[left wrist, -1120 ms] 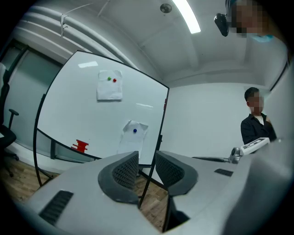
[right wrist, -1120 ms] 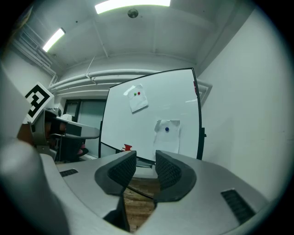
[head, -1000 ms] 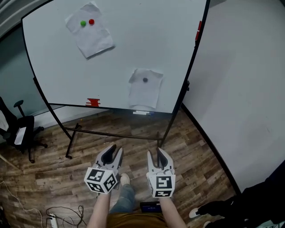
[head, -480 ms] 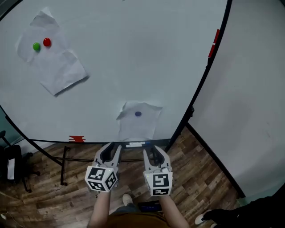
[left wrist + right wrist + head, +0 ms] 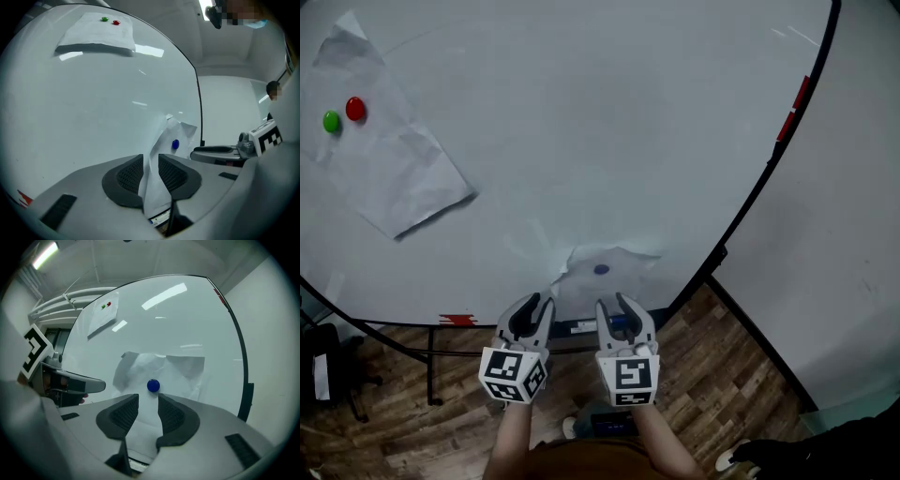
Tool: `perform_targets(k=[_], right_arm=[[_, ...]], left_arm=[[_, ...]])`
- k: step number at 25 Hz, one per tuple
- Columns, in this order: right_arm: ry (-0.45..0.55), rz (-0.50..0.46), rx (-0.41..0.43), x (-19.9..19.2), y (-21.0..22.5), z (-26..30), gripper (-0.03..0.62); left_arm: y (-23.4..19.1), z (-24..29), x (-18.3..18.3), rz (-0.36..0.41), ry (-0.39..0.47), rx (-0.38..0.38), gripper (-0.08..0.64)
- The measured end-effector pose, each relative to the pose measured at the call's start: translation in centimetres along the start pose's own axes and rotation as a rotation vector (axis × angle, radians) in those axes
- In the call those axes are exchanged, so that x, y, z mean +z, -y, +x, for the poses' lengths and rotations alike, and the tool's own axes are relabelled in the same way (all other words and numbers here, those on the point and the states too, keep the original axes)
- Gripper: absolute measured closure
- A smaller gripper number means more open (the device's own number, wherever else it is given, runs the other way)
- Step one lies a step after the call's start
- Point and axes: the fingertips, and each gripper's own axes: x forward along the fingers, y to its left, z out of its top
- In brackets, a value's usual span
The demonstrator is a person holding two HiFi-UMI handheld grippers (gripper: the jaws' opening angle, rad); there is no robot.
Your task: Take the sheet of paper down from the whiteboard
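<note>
Blue magnet (image 5: 153, 386) pins paper (image 5: 180, 371) | L tongs (image 5: 150, 159) agape | R tongs (image 5: 148, 399) agape | both empty | label (image 5: 160, 218) unreadable

The head view looks steeply down from above and behind the left gripper (image 5: 536, 305) and right gripper (image 5: 614, 305), both at 6 o'clock, onto the board (image 5: 609, 122) close ahead. The left gripper view looks along its jaws up the board at a slant, very near, with the right gripper at 3 o'clock. The right gripper view faces the board more squarely, with the left gripper at 9 o'clock. All three share the lower sheet (image 5: 619, 261), its magnet (image 5: 601, 270) and the upper sheet (image 5: 384, 169).
</note>
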Motion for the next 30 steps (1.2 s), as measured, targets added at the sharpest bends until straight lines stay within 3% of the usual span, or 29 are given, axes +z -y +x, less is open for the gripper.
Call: perform_targets(k=[22, 30], right_arm=[[0.065, -0.001, -0.013, 1.5, 0.8, 4.0, 0.449], [0.096, -0.080, -0.066, 2.0, 1.0, 5.1, 0.449]], left_arm=[[-0.5, 2.4, 0.3, 0.014, 0.006, -0.003, 0.443], [0.1, 3.7, 0.7, 0.040, 0.027, -0.011, 0.460]])
